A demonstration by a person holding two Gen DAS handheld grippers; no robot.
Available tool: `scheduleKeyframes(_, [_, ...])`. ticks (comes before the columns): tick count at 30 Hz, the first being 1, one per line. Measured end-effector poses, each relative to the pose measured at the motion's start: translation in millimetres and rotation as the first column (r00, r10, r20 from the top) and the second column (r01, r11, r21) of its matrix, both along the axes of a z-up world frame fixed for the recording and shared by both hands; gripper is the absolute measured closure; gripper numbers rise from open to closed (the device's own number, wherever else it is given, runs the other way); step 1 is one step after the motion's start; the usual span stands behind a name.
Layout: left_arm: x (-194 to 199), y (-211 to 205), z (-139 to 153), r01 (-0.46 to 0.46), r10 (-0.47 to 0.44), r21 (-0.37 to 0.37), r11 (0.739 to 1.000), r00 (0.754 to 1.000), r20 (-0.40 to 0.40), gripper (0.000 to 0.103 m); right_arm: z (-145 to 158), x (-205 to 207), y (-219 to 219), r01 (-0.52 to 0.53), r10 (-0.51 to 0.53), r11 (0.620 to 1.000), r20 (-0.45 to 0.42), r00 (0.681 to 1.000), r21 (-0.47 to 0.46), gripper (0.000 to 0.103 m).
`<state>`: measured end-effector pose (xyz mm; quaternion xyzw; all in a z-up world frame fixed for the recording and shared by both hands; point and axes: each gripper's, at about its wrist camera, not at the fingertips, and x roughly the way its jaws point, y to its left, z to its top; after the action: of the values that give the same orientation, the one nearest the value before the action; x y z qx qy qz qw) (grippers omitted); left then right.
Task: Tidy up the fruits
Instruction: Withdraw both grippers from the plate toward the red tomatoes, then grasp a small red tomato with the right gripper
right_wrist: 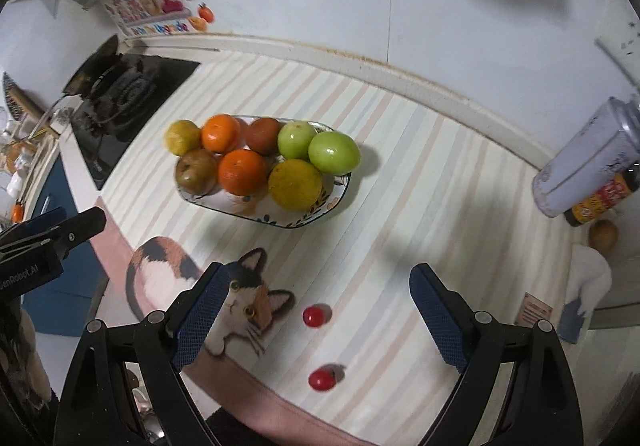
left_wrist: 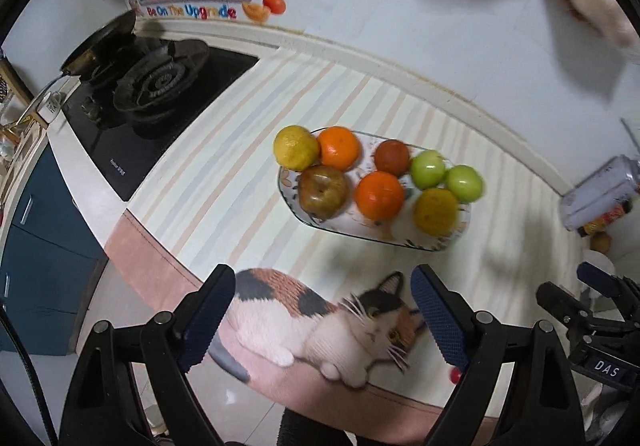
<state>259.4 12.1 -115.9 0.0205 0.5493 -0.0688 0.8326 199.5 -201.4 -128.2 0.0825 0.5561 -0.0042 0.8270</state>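
Observation:
A patterned oval plate [left_wrist: 460, 234] [right_wrist: 340, 190] on the striped mat holds several fruits: two oranges [left_wrist: 379, 194] [right_wrist: 242, 171], two green apples [left_wrist: 464, 182] [right_wrist: 334, 152], yellow citrus [left_wrist: 295, 147] [right_wrist: 295, 184] and brownish fruits [left_wrist: 323, 191]. Two small red cherry tomatoes [right_wrist: 313, 315] [right_wrist: 321, 379] lie on the mat near the front edge, between the right gripper's fingers. My left gripper [left_wrist: 322, 320] is open and empty, hovering over the cat picture in front of the plate. My right gripper [right_wrist: 316, 314] is open and empty above the tomatoes.
A gas stove [left_wrist: 160, 80] with a pan sits at the left. A grey canister [right_wrist: 588, 162], a sauce bottle [right_wrist: 600, 202] and a brown fruit [right_wrist: 603, 234] stand at the right. The counter's front edge is close below the grippers.

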Motion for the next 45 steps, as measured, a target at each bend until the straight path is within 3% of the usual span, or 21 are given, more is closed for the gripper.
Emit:
scheduleKeyframes(13, [-97, -10, 79, -0.001, 0.004, -0.018, 1.000, 0.988, 0.152, 0.013, 97, -92, -2, -0.036, 0.034, 0.999, 0.169, 0.985, 0.009, 0.009])
scheduleKeyframes(27, [-149, -11, 116, 0.023, -0.017, -0.027, 0.999, 0.974, 0.227, 0.013, 159, -144, 8, -0.061, 0.062, 0.998, 0.279, 0.958, -0.011, 0.009])
scheduleKeyframes(38, [-151, -8, 119, 0.023, -0.014, -0.032, 0.999, 0.973, 0.232, 0.013, 148, -139, 2, -0.032, 0.018, 0.998, 0.268, 0.963, 0.047, 0.009])
scheduleKeyframes(41, [-143, -10, 110, 0.026, -0.022, -0.019, 0.999, 0.976, 0.217, 0.012, 122, -126, -5, -0.020, 0.004, 0.997, 0.203, 0.979, 0.079, 0.009])
scheduleKeyframes(42, [-138, -12, 104, 0.025, -0.024, -0.003, 1.000, 0.978, 0.208, 0.004, 110, -122, -8, -0.014, -0.002, 0.996, 0.176, 0.984, 0.091, 0.009])
scheduleKeyframes(45, [-124, -20, 82, 0.018, -0.028, 0.054, 0.998, 0.982, 0.184, 0.001, 53, -105, -14, 0.004, -0.008, 0.994, 0.039, 0.999, 0.106, 0.009])
